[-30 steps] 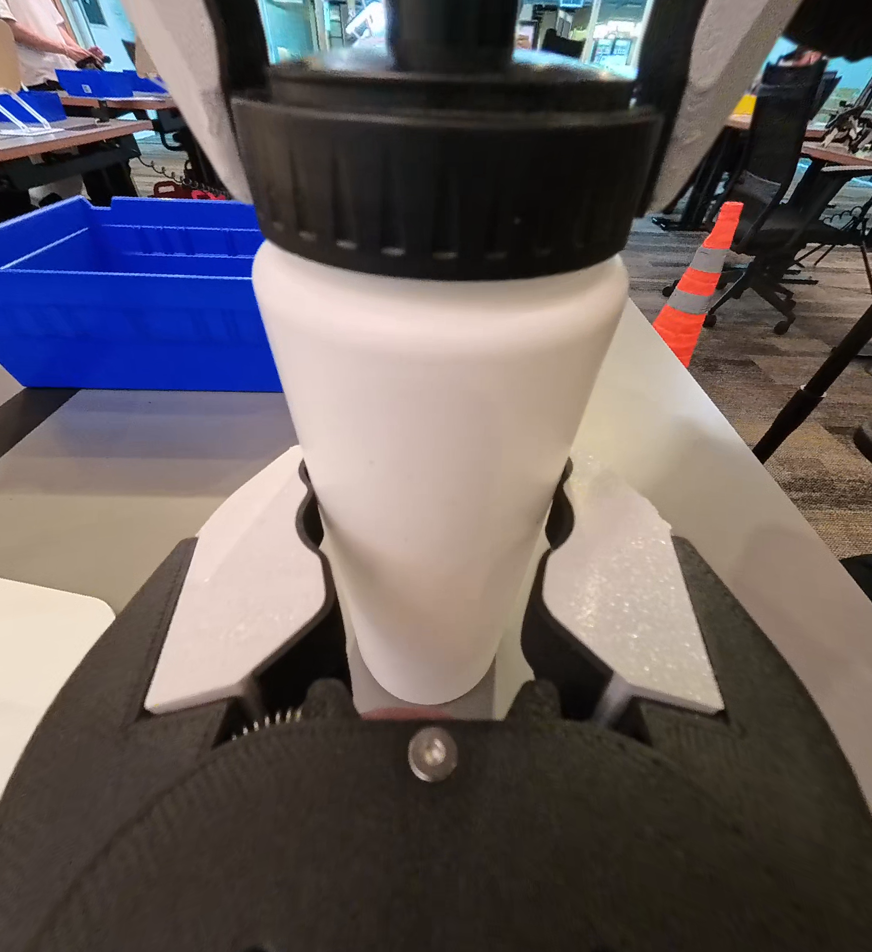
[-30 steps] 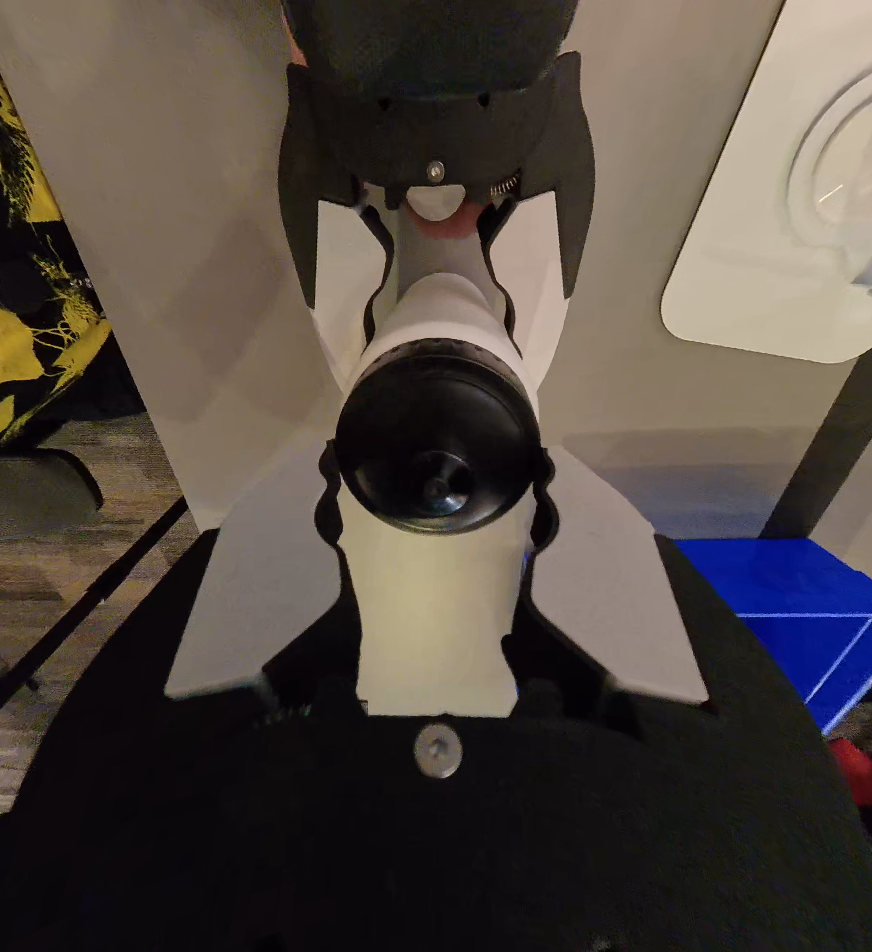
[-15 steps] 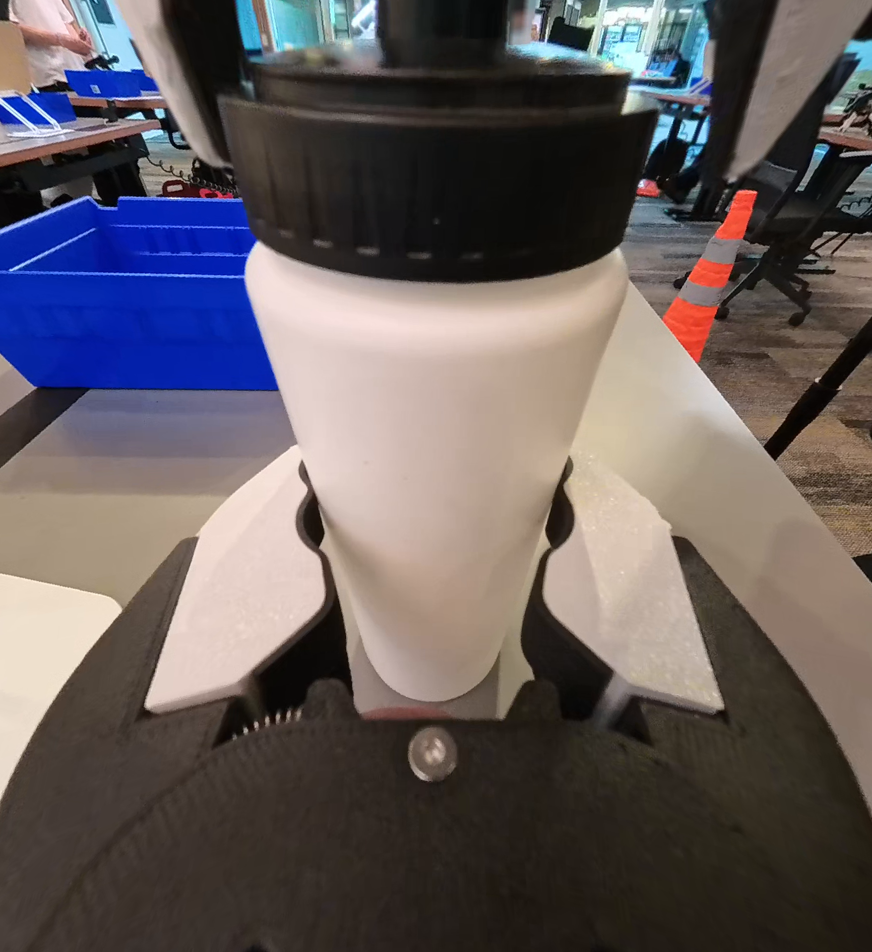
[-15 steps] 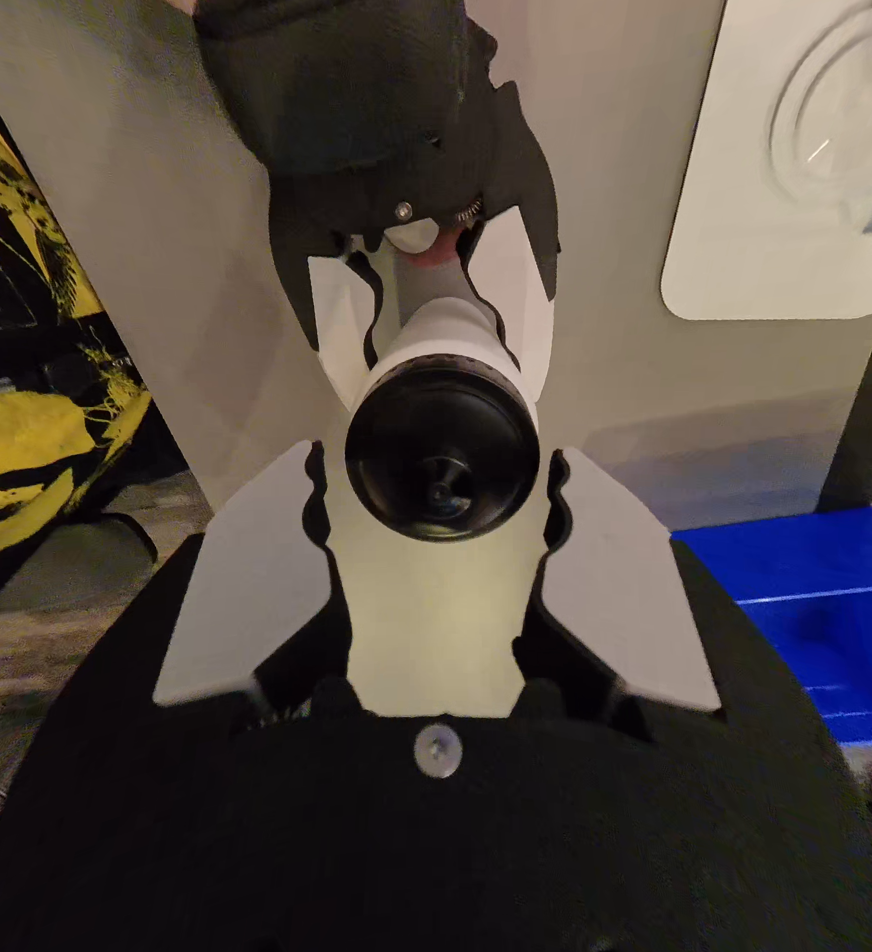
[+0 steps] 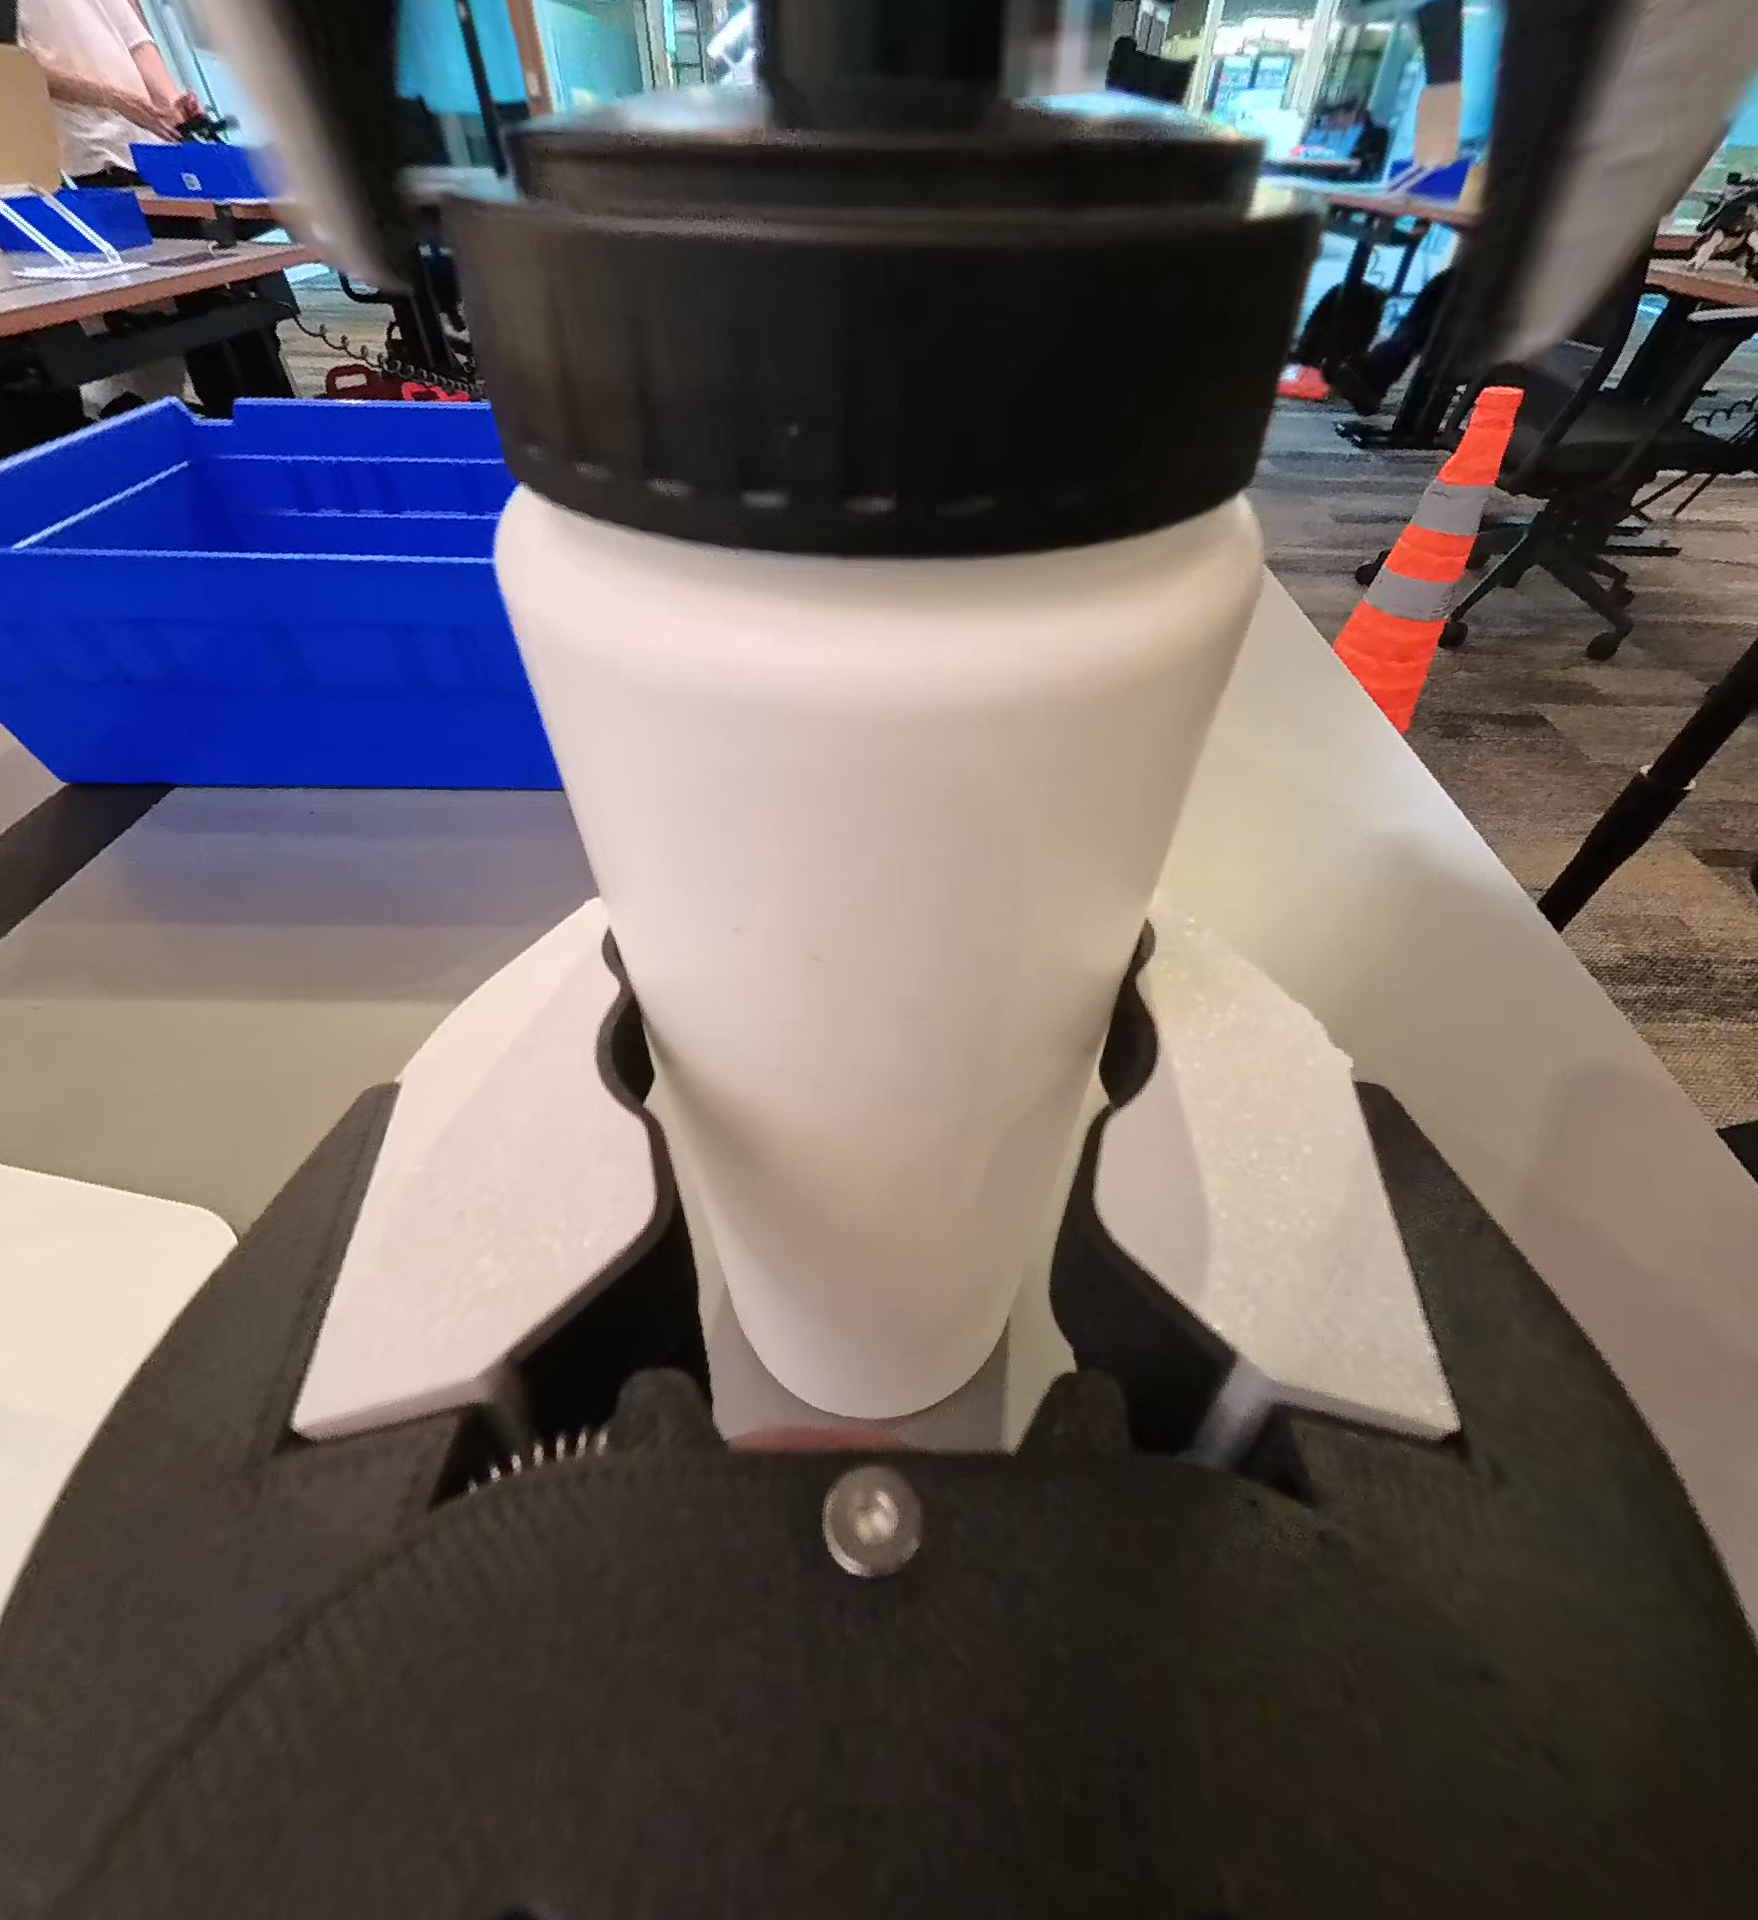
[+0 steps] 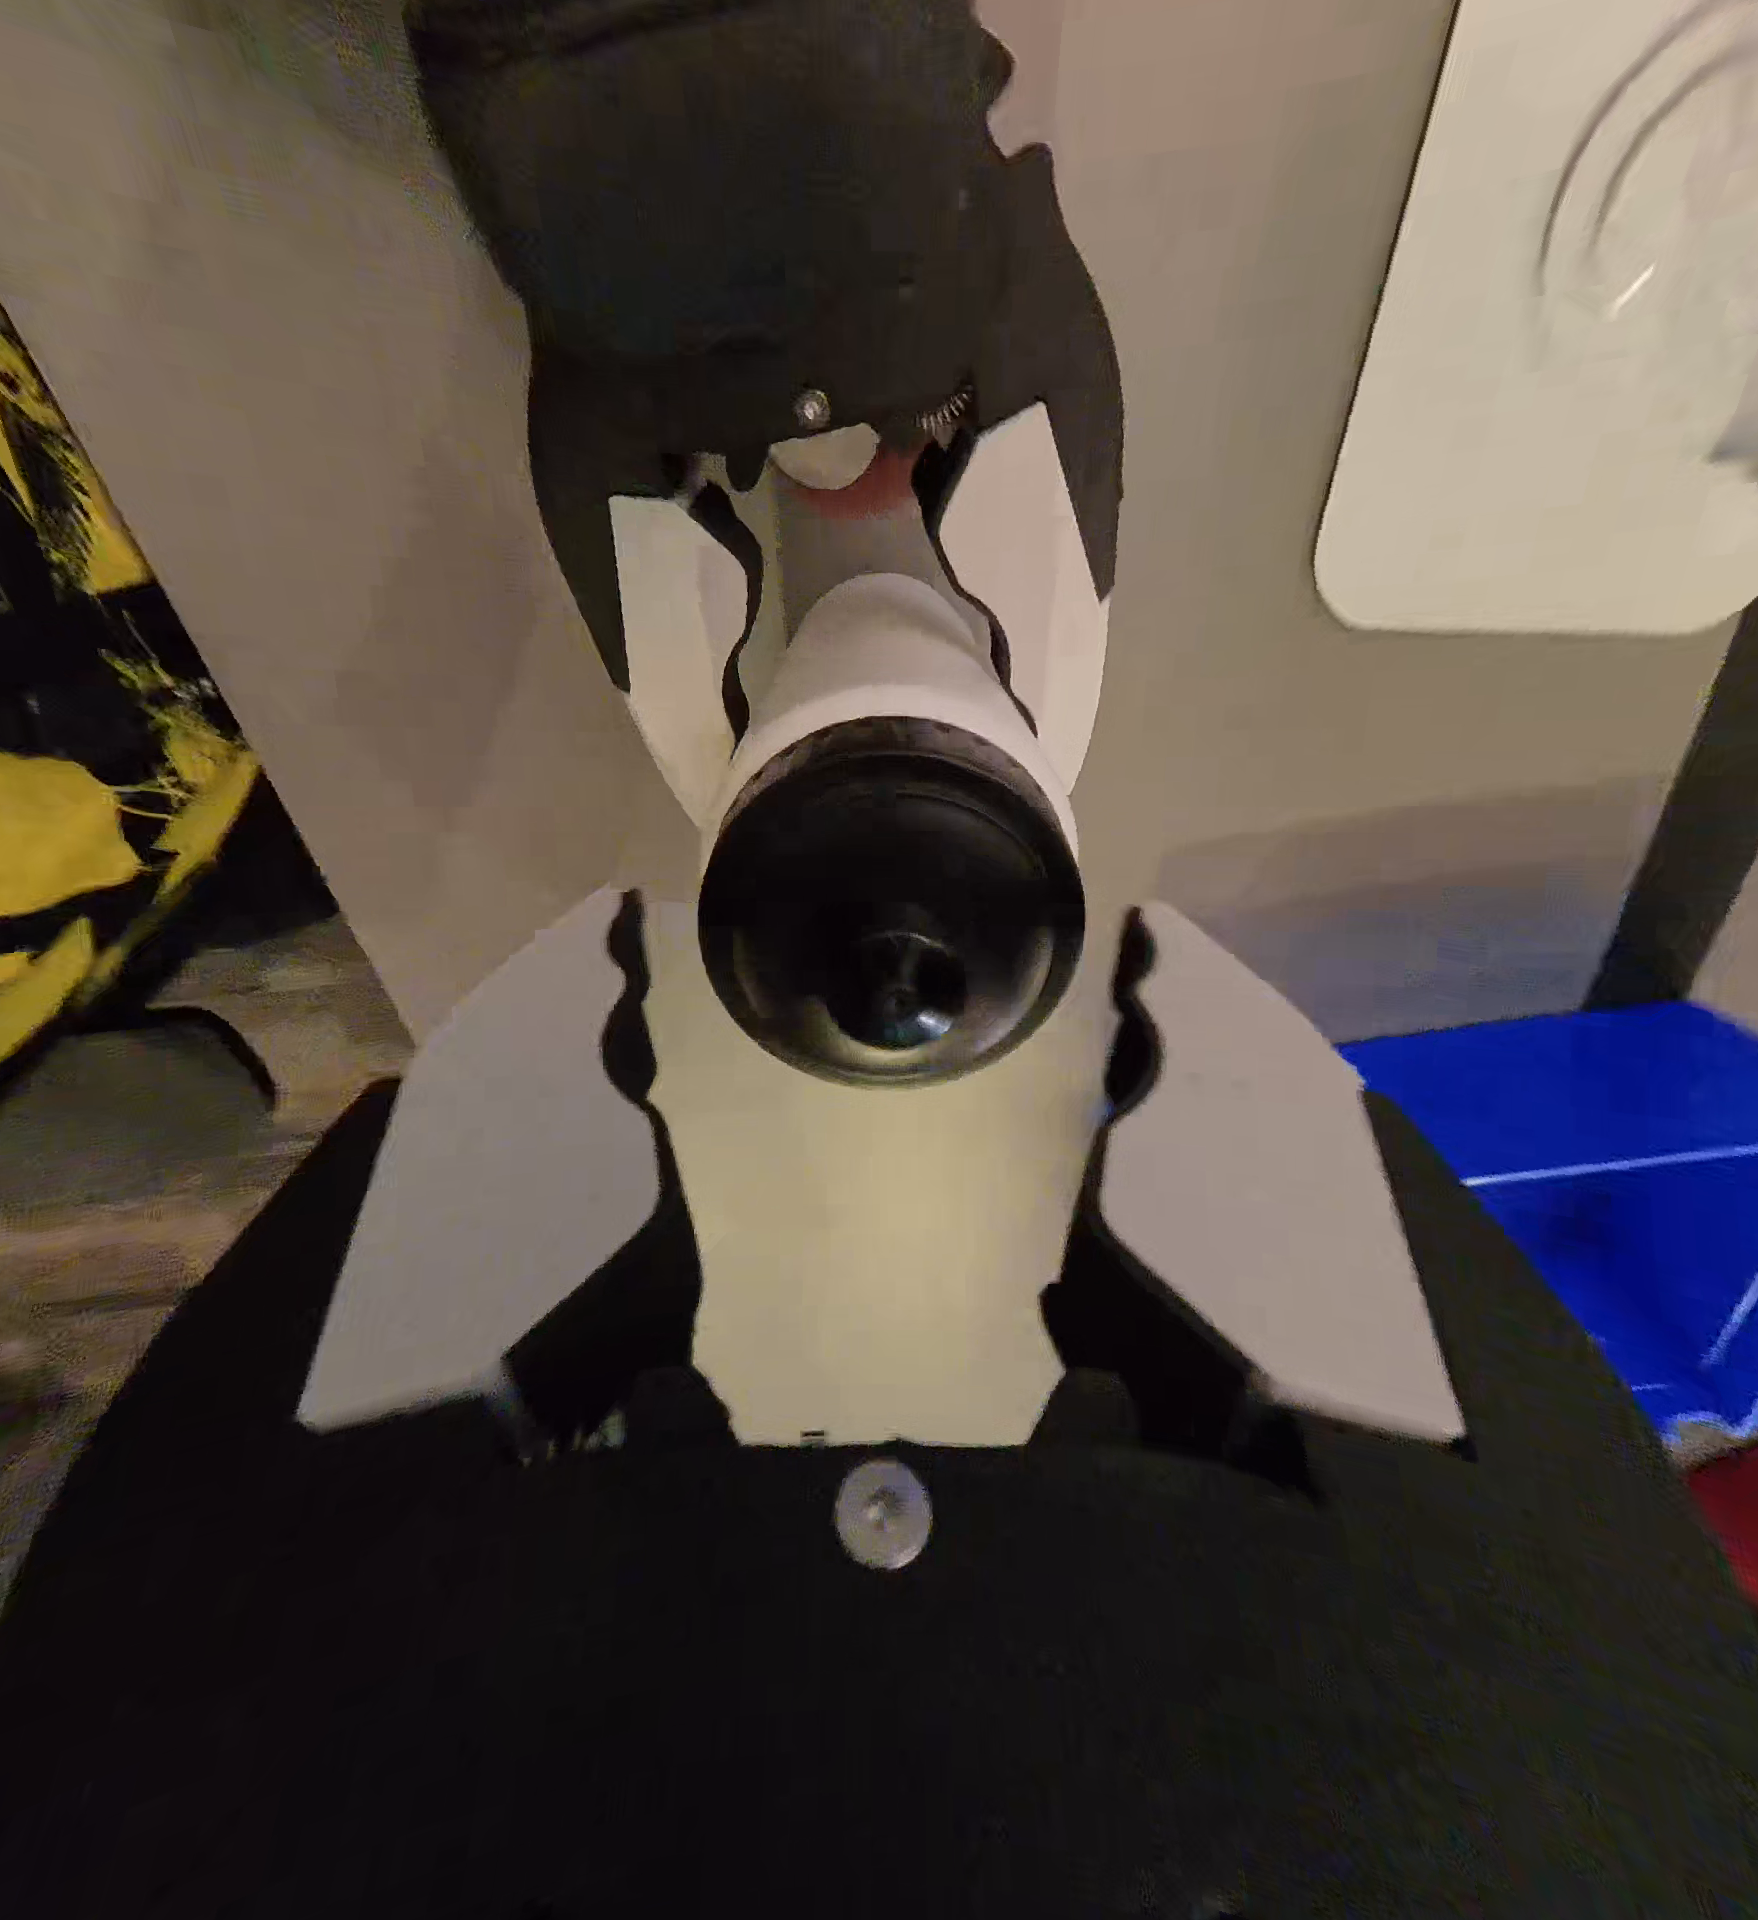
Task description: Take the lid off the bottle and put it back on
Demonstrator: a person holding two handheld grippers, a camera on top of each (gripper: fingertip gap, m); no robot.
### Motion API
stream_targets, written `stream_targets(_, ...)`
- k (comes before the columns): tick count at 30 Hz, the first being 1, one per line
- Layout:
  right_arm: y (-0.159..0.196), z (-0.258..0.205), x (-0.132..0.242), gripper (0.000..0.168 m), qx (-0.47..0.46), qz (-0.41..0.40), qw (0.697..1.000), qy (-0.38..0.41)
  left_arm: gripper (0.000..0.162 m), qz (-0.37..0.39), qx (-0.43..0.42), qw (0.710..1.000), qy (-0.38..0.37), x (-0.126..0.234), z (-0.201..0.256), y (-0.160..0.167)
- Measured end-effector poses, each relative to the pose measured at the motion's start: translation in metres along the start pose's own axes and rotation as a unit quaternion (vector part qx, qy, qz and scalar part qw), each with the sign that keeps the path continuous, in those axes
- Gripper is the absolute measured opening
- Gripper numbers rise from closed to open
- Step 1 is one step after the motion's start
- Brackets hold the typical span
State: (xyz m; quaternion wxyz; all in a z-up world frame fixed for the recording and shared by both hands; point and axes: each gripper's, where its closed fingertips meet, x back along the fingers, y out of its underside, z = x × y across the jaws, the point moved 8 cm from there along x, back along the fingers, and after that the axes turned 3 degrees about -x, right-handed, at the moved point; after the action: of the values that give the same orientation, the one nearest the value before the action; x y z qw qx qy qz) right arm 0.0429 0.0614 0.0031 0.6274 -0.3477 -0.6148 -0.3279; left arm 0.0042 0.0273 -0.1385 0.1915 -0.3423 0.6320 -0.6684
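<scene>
White bottle clamped in left gripper jaws, right gripper jaws wide around black lid

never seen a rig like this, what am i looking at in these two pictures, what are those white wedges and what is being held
Each picture comes from a camera mounted on a hand-held two-finger gripper; the white wedges are its fingers. The left wrist view looks across a pale grey table: the left gripper is shut on the lower body of a white plastic bottle with a black ribbed screw lid. The right wrist view looks straight down on that lid; the right gripper stands open around it, both fingers apart from it. A blue plastic bin sits behind on the table, and an orange traffic cone stands on the floor.
</scene>
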Motion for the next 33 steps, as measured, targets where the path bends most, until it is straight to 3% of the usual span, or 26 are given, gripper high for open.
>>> stream_targets(1, -0.001, 0.000, 0.001, 0.097, 0.034, 0.004, 0.999, 0.014, 0.086, 0.000, -0.001, 1.000, 0.000, 0.000, 0.000, 0.000)
stream_targets(7, -0.001, 0.002, 0.004, 0.068, 0.126, -0.003, 0.992, 0.002, 0.086, 0.000, 0.000, 1.000, -0.001, 0.001, 0.000, 0.000)
stream_targets(9, -0.001, 0.003, 0.003, 0.068, 0.086, -0.007, 0.996, -0.004, 0.086, 0.000, 0.001, 1.000, -0.001, 0.000, -0.001, 0.000)
stream_targets(12, -0.002, 0.006, 0.003, 0.068, -0.071, 0.001, 0.997, -0.020, 0.086, 0.002, 0.003, 1.000, 0.000, 0.001, -0.001, 0.000)
stream_targets(14, -0.001, 0.003, 0.002, 0.068, -0.099, 0.004, 0.995, -0.017, 0.086, 0.000, -0.001, 1.000, 0.002, 0.000, 0.000, 0.000)
stream_targets(16, 0.000, 0.002, 0.002, 0.070, -0.073, -0.002, 0.997, -0.021, 0.086, 0.001, -0.002, 1.000, 0.003, 0.000, 0.001, 0.000)
stream_targets(19, 0.000, 0.002, 0.004, 0.086, 0.011, 0.000, 1.000, -0.011, 0.086, 0.000, -0.001, 1.000, 0.002, 0.000, 0.001, 0.000)
stream_targets(24, 0.004, 0.004, -0.003, 0.071, 0.098, -0.023, 0.995, -0.015, 0.086, 0.002, -0.001, 1.000, 0.003, 0.000, 0.001, 0.000)
stream_targets(27, 0.004, 0.006, -0.004, 0.072, 0.064, -0.021, 0.997, -0.031, 0.086, 0.001, -0.001, 1.000, 0.003, 0.000, 0.001, 0.000)
stream_targets(31, 0.005, 0.011, -0.004, 0.072, -0.103, 0.003, 0.994, -0.047, 0.086, 0.007, 0.010, 1.000, 0.004, 0.002, -0.002, 0.000)
stream_targets(33, 0.005, 0.007, -0.004, 0.072, -0.099, 0.001, 0.994, -0.038, 0.086, 0.004, 0.002, 1.000, 0.003, 0.001, 0.000, 0.000)
